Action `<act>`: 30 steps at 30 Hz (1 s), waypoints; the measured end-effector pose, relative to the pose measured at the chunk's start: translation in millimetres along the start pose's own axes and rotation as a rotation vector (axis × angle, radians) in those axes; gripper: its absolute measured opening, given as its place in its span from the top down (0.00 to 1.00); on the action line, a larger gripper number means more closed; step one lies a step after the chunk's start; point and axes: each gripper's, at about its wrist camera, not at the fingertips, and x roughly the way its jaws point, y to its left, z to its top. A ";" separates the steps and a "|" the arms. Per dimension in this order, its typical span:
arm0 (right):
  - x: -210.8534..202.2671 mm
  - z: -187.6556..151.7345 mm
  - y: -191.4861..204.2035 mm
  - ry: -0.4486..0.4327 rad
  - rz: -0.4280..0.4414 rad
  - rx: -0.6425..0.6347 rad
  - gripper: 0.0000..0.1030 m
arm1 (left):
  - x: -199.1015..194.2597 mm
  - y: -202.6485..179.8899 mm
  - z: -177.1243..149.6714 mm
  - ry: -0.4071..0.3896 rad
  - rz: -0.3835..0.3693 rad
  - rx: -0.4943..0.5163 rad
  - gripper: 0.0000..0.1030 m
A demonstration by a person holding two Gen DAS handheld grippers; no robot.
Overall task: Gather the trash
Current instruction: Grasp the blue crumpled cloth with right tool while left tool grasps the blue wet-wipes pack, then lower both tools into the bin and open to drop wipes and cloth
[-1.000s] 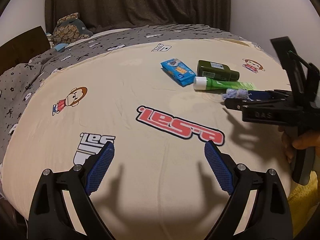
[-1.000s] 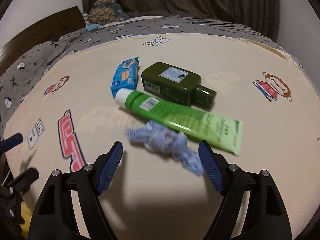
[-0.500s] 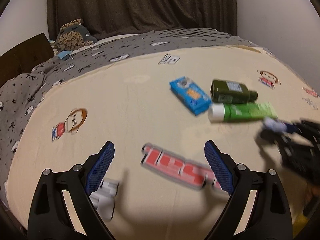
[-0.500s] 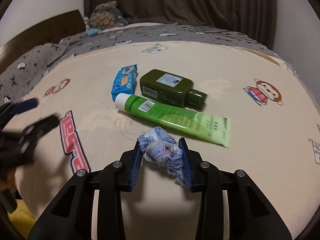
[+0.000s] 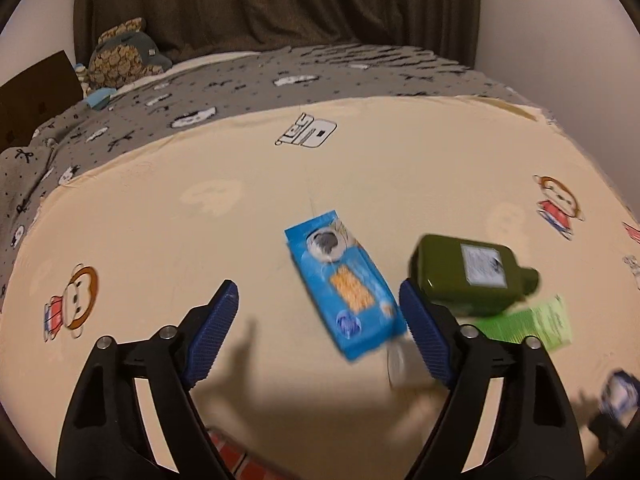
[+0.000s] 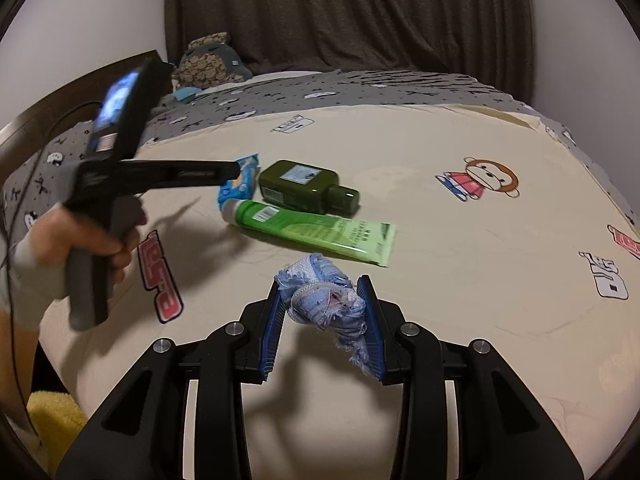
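My right gripper (image 6: 322,296) is shut on a crumpled pale-blue scrap (image 6: 326,302), held just above the cream sheet (image 6: 460,280). My left gripper (image 5: 320,316) straddles a blue wipes packet (image 5: 344,284). Its jaws are closing; the right pad (image 5: 424,332) is close to the packet and the left pad (image 5: 212,332) stands well off. In the right wrist view the left gripper (image 6: 234,168), held by a hand (image 6: 80,240), reaches over that packet (image 6: 244,180). A dark green bottle (image 5: 468,272) (image 6: 304,184) and a light green tube (image 5: 532,320) (image 6: 316,228) lie beside it.
A grey patterned blanket (image 5: 280,80) covers the far part of the bed, with a plush toy (image 5: 124,56) at the back left and a dark curtain (image 5: 280,0) behind. A wooden headboard (image 6: 60,108) runs along the left. Something yellow (image 6: 52,412) lies below the bed's near left edge.
The right gripper shut on the blue scrap and lifted it slightly back from the tube. The left gripper swept across the bed to the blue packet, and its jaws narrowed.
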 end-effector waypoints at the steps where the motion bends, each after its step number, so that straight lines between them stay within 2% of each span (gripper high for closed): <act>1: -0.4 -0.5 -2.0 0.000 0.000 0.003 0.64 | 7.7 -1.2 2.4 0.016 -0.005 -0.005 0.26; 4: -1.2 -2.0 -9.2 0.000 -0.005 0.016 0.64 | 28.9 -3.8 4.8 0.064 -0.009 -0.021 0.29; 7: -2.5 -3.7 -13.7 -0.001 -0.002 0.023 0.64 | 44.7 -3.1 3.4 0.101 -0.024 -0.044 0.41; 8: -3.3 -4.2 -14.3 -0.003 -0.002 0.021 0.64 | 45.7 -4.1 3.6 0.098 -0.022 -0.043 0.48; 9: -3.4 -4.7 -14.9 -0.003 -0.001 0.020 0.64 | 45.1 -5.3 3.7 0.094 -0.014 -0.037 0.59; 10: -3.6 -4.6 -15.5 -0.003 0.000 0.019 0.64 | 43.1 -6.5 4.2 0.090 -0.010 -0.030 0.65; 15: -3.2 -5.7 -14.9 -0.002 0.005 0.010 0.64 | 26.8 -6.2 4.2 0.079 0.009 -0.002 0.70; 20: -10.7 -7.0 -11.2 -0.018 0.014 -0.008 0.64 | -15.0 0.6 -0.9 0.022 0.023 0.023 0.71; 27: -36.1 -10.4 1.0 -0.062 0.018 -0.049 0.64 | -87.5 -3.8 -37.4 -0.044 -0.010 0.062 0.71; 30: -54.5 -14.4 10.6 -0.088 -0.031 -0.095 0.64 | -123.0 -8.3 -60.9 -0.091 -0.030 0.077 0.71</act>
